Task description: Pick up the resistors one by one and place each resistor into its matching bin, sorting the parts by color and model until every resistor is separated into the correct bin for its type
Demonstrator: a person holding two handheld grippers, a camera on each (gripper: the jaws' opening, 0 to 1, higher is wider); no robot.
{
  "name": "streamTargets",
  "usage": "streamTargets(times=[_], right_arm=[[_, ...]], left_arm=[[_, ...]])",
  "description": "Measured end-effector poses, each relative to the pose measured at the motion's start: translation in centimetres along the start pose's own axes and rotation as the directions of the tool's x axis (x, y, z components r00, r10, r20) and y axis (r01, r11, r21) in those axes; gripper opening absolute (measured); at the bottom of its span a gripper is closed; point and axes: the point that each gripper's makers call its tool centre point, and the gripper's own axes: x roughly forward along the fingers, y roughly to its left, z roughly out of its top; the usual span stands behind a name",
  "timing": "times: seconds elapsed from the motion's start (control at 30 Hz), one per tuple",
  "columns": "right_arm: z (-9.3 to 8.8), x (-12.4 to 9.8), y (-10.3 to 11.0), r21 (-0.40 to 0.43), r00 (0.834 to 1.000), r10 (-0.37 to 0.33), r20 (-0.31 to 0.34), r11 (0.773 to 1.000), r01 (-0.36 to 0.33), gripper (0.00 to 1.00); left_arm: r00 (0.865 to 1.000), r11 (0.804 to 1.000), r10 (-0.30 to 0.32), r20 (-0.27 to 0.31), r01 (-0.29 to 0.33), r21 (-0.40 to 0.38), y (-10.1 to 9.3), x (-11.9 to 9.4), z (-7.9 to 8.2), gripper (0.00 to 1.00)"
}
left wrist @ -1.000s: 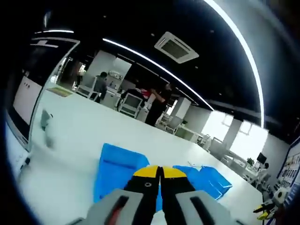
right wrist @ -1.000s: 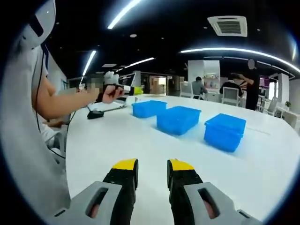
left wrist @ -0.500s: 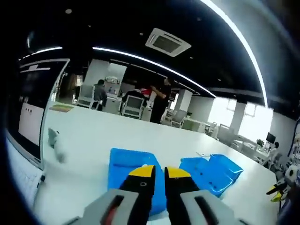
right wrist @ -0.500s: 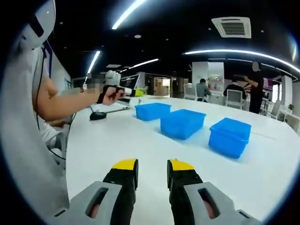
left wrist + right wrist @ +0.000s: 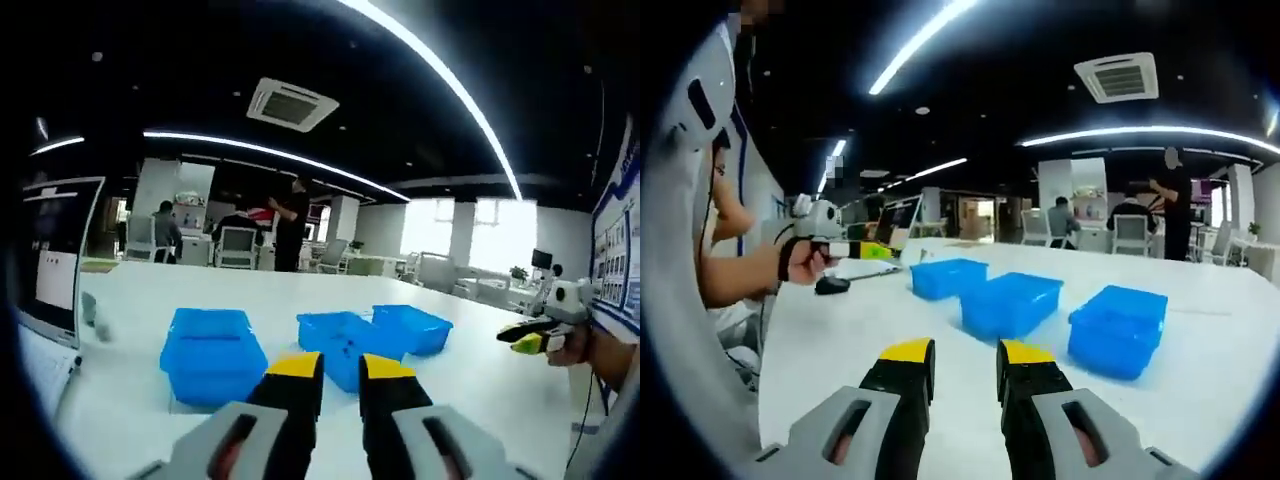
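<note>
Both grippers empty and raised — sorting looks not yet begun.

The left gripper [image 5: 340, 367] and right gripper [image 5: 966, 355] each show a narrow gap holding nothing; no resistors can be made out. 3 blue plastic bins [image 5: 1012, 301] sit mid-table. The left gripper view adds a laptop screen [image 5: 50, 255] far left — the right gripper view, a dark mouse [image 5: 830, 285].
</note>
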Motion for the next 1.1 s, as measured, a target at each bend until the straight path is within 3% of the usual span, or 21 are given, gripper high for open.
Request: streamTargets(times=[0.17,0.4,0.6,0.73,1.1], right_arm=[[1.8,-0.2,-0.9,-0.029,0.999,-0.040,0.037,0.999,0.041,0.27],[2.2,-1.6,-1.5,-0.009,0.995,-0.084,0.052,0.996,0.084,0.25],[2.1,-3.5,-2.1,0.028,0.991,-0.122,0.057,0.992,0.121,0.24],[3.1,-4.7,-2.3,0.017,0.985,-0.149,0.089,0.989,0.148,0.24],[3.0,-5.9,-1.7,0.047,0.984,-0.150,0.100,0.988,0.146,0.21]], left_arm=[[0.999,1.000,0.010,0.050,-0.011,0.020,-1.9,-1.1,1.3,0.19],[0.997,0.999,0.003,0.072,-0.006,0.037,-4.1,-1.6,1.6,0.21],[0.997,0.999,0.005,0.073,-0.009,0.046,-4.4,-2.1,1.6,0.21],[0.997,0.998,0.016,0.078,-0.021,0.063,-4.3,-2.4,1.7,0.21],[0.998,0.998,-0.001,0.059,-0.003,0.068,-5.5,-3.5,2.1,0.21]])
